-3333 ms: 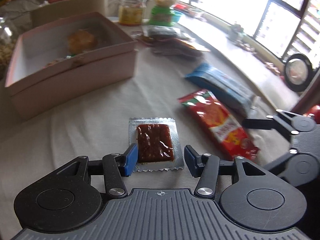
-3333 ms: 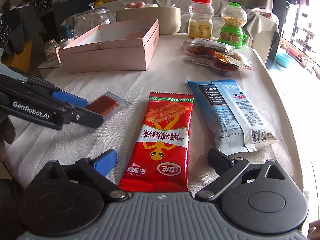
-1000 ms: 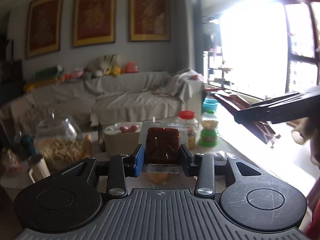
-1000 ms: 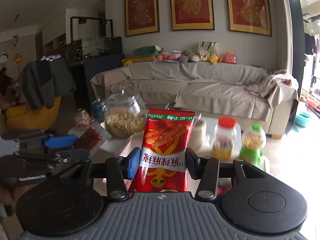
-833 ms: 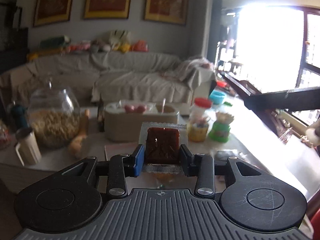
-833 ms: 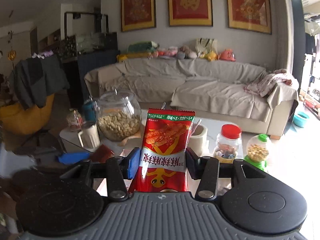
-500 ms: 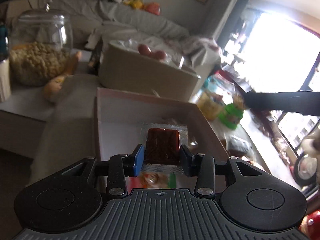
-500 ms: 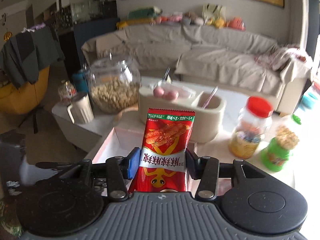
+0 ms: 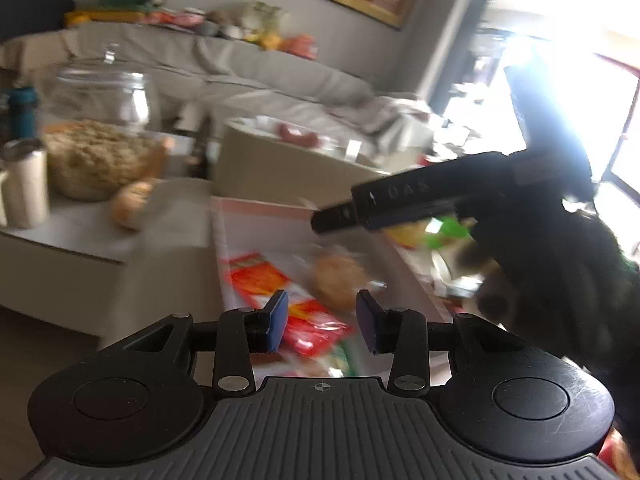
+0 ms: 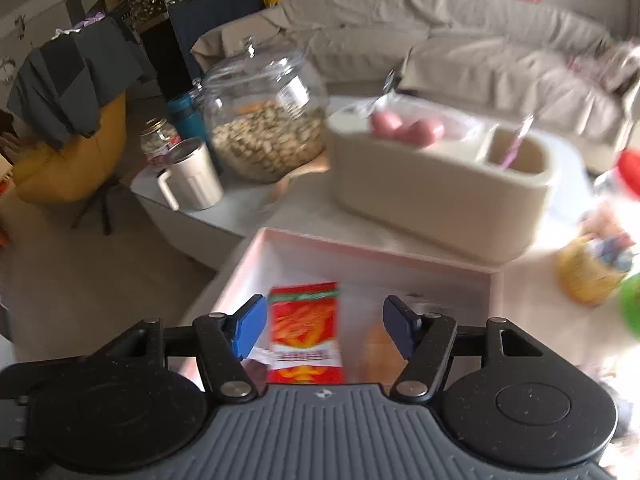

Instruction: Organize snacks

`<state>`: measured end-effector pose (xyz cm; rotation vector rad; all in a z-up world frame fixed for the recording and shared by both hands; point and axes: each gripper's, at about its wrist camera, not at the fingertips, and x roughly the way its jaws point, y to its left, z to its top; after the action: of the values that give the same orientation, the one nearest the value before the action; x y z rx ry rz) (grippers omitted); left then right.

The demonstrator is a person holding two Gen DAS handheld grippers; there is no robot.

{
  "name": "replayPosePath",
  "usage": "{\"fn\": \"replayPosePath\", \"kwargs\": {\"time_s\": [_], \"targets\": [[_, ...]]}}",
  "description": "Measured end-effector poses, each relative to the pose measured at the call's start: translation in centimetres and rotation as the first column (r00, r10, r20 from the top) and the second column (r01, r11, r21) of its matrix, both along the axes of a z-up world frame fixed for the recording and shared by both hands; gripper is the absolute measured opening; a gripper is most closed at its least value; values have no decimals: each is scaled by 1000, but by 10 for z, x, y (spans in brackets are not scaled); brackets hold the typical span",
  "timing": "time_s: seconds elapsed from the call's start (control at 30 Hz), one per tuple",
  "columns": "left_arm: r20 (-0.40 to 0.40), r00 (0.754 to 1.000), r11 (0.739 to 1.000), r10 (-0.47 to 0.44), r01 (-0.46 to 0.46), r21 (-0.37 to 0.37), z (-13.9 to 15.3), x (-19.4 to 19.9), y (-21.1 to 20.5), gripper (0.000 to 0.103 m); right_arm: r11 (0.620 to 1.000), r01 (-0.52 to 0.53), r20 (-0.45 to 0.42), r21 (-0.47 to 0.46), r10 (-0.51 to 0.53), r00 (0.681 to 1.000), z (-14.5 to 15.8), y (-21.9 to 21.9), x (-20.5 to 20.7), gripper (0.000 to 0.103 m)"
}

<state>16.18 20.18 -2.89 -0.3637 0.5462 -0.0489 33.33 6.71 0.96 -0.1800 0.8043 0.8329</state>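
Note:
Over the open pink box (image 10: 360, 249), my right gripper (image 10: 324, 330) has its jaws opening. The red snack packet (image 10: 306, 332) lies loose between them, clear of both pads, inside the box. My left gripper (image 9: 321, 324) hovers above the same pink box (image 9: 222, 236) with its jaws closing slightly and nothing between the blue pads (image 9: 276, 322). Below them lie the red packet (image 9: 280, 292) and a round bun (image 9: 336, 284). The brown sauce sachet cannot be made out. The right gripper's black body (image 9: 404, 200) reaches in from the right, held by a gloved hand (image 9: 560, 264).
A big glass jar of nuts (image 10: 268, 120) and a white mug (image 10: 192, 180) stand to the left behind the box. A beige holder (image 10: 440, 192) sits just beyond its far rim. To the right are a red-lidded jar (image 10: 592, 268) and a green dispenser (image 9: 448, 232).
Both grippers came down over the pink box. The right jaws opened and the red packet dropped free. The brown sachet is gone from between the left pads.

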Motion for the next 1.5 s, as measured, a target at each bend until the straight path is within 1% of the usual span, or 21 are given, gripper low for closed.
{"fn": "replayPosePath", "kwargs": {"time_s": [0.07, 0.13, 0.23, 0.37, 0.47, 0.5, 0.53, 0.6, 0.63, 0.67, 0.7, 0.77, 0.8, 0.9, 0.93, 1.0, 1.03, 1.17, 1.27, 1.37, 1.5], "targets": [[-10, 997, 997, -72, 71, -32, -3, -1, -13, 42, 1000, 24, 63, -10, -23, 998, 8, -29, 1, 71], [-38, 987, 986, -158, 156, -55, -10, 2, -31, 42, 997, 80, 121, -23, -77, 990, 11, -65, 4, 80], [-93, 964, 968, -250, 245, -61, -27, 11, -59, 42, 974, 218, 145, -54, -208, 967, 2, -118, 20, 84], [-144, 952, 963, -270, 264, -56, -45, 30, -78, 42, 933, 346, 68, -102, -340, 938, -37, -169, 48, 84], [-153, 961, 973, -230, 229, -25, -51, 33, -86, 42, 895, 437, 100, -88, -429, 898, -64, -186, 64, 84], [-160, 963, 976, -215, 215, -20, -52, 31, -88, 42, 887, 458, 87, -62, -453, 887, -70, -190, 74, 84], [-168, 965, 979, -202, 202, -21, -54, 32, -89, 42, 879, 476, 45, -36, -474, 879, -75, -194, 86, 84], [-180, 967, 983, -182, 180, -27, -53, 30, -92, 42, 863, 505, -74, -6, -504, 861, -86, -198, 111, 84], [-185, 968, 985, -172, 171, -25, -53, 29, -93, 42, 861, 507, -127, -20, -506, 853, -92, -196, 121, 84], [-186, 969, 986, -164, 162, -23, -53, 30, -92, 42, 869, 494, -162, -41, -494, 855, -98, -192, 128, 83], [-184, 970, 988, -156, 155, -21, -55, 30, -92, 42, 876, 478, -176, -62, -481, 859, -103, -188, 129, 77], [-182, 974, 991, -136, 136, -16, -56, 28, -91, 42, 891, 447, -163, -75, -453, 876, -103, -184, 120, 70], [-182, 975, 992, -125, 124, -13, -56, 27, -90, 42, 905, 420, -164, -65, -425, 890, -102, -186, 111, 64], [-188, 976, 994, -106, 102, -34, -58, 29, -84, 41, 933, 355, -160, -55, -359, 919, -97, -191, 76, 60], [-189, 976, 994, -105, 99, -42, -59, 30, -84, 41, 942, 330, -170, -56, -335, 927, -97, -193, 64, 55], [-186, 977, 994, -108, 101, -46, -59, 31, -87, 41, 962, 267, -197, -51, -272, 942, -100, -196, 39, 52], [-184, 976, 993, -118, 110, -52, -59, 32, -89, 41, 970, 241, -207, -38, -244, 947, -102, -198, 25, 47], [-177, 965, 980, -191, 177, -95, -58, 31, -104, 41, 989, 147, -239, -1, -143, 961, -100, -205, -20, 42], [-173, 953, 967, -249, 235, -96, -55, 28, -117, 41, 994, 113, -230, 1, -110, 967, -98, -210, -52, 39], [-167, 941, 955, -295, 286, -76, -51, 22, -130, 41, 996, 80, -277, 37, -67, 959, -98, -221, -68, 38], [-177, 912, 927, -370, 374, -13, -48, 12, -152, 42, 998, 45, -292, 50, -28, 956, -99, -234, -106, 38]]}}
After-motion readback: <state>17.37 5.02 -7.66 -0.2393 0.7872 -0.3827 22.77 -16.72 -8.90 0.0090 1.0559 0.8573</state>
